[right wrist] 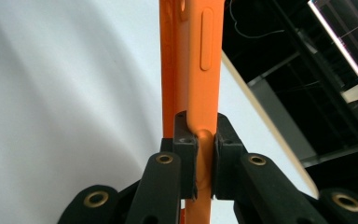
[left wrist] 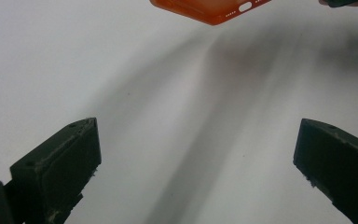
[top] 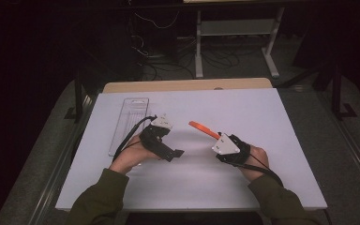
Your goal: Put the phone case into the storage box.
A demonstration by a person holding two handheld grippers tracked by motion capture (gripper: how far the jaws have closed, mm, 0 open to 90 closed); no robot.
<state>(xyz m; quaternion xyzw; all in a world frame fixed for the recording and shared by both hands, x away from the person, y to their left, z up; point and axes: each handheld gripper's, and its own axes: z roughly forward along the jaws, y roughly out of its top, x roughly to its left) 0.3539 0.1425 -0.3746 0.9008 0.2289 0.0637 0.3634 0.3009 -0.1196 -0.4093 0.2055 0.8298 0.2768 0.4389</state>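
High view: I am working over a white rectangular tabletop (top: 262, 112) in a dark room, with cables and a white metal frame lying on the floor beyond it. A clear, long plastic tray (top: 129, 123) is lying at the table's left. My left gripper (top: 171, 152) is hovering beside it, aimed toward the centre. My right gripper (top: 218, 138) is holding a flat orange silicone phone case (top: 204, 129) above the table, slanting up and away to the left.

Left gripper view: the jaws are standing wide apart over bare tabletop, gripping nothing. The orange case (left wrist: 212, 9), port cutouts visible along its edge, is hanging ahead at the top of frame, well apart from the jaws.

Right gripper view: the jaws are pressing together on the case's (right wrist: 193, 70) lower end, pinching a single thin wall near a corner.

Risk, in my judgement: the soft wall is bulging between the pads, so the case may twist or slip free if I tilt it further or the left gripper nudges it.
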